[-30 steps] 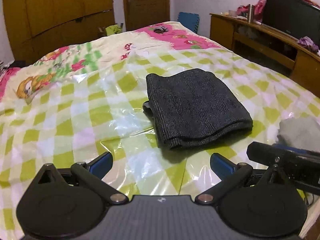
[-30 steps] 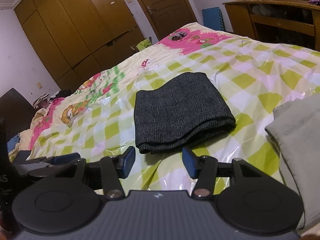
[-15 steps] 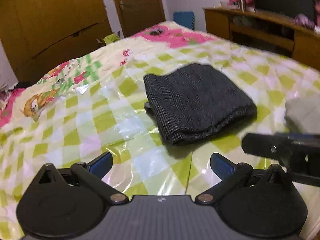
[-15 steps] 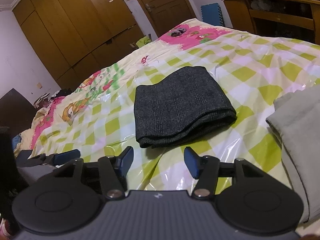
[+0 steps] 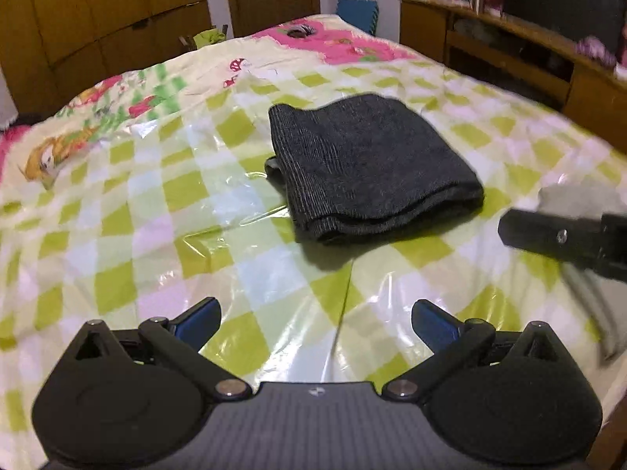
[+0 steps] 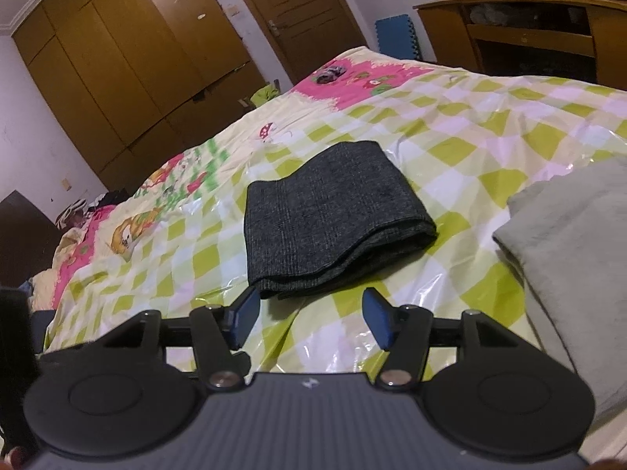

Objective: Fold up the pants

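Observation:
Dark grey pants [image 5: 368, 168] [image 6: 333, 219] lie folded into a compact stack on the bed's green-checked plastic cover [image 5: 156, 215]. My left gripper [image 5: 313, 319] hovers open over bare cover, short of the stack, with nothing between its blue-padded fingers. My right gripper [image 6: 309, 315] is open too, its fingertips just in front of the stack's near edge and apart from it. In the left wrist view the right gripper shows as a black bar [image 5: 564, 235] at the right edge.
A light grey garment [image 6: 576, 250] lies on the bed to the right of the pants. Wooden wardrobes [image 6: 129, 58] and a door [image 6: 298, 11] stand behind the bed. A wooden desk [image 6: 533, 27] runs along the right wall. The bed's edge is near at bottom right.
The right gripper's jaws stand slightly wider than a second ago. Both views have shifted a little; the folded pants have not moved.

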Demonstrator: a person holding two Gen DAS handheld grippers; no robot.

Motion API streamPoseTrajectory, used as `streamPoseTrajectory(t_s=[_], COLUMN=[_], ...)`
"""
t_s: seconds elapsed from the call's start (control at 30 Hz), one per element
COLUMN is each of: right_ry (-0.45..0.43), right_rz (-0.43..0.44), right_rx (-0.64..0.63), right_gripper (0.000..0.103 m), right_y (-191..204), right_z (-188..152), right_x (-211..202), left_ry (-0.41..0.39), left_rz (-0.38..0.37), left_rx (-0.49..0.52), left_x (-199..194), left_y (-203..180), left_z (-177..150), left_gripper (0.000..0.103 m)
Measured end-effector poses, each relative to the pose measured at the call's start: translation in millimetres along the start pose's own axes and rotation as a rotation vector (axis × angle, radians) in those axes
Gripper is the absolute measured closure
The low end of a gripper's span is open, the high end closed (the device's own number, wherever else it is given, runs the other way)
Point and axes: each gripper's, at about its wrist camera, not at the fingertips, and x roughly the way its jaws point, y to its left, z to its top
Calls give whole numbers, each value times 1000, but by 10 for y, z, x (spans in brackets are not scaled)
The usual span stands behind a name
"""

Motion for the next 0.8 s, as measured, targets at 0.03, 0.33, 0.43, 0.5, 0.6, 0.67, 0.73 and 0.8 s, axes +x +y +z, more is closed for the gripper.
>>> streamPoseTrajectory(t_s=[0.03,0.33,0.43,0.5,0.6,0.67,0.73,0.8], right_ry=[-3,-30,-35,-36,-35,-33,-32,-31], right_rz=[1,8,6,5,3,2,0,-2], right_rx=[1,-5,2,4,6,7,8,11], right_gripper=[43,43,42,42,42,42,42,39], right_y=[1,27,12,5,11,9,2,0], right_z=[0,-16,-14,-13,-21,-23,-27,-29], right_x=[-12,-98,-115,-113,-112,-107,-107,-105], left_ry=[-14,-88,-88,-100,-112,-112,-114,-109], left_rz=[-7,-90,-80,-53,-39,-46,-35,-27], left_rx=[-9,-93,-134,-119,-118,-123,-119,-117], left_x=[-33,-222,-234,-243,-234,-221,-210,-194], left_y=[14,114,193,196,199,207,203,202], left_z=[-1,4,26,24,13,9,6,1], left_gripper=[0,0,0,0,0,0,0,0])
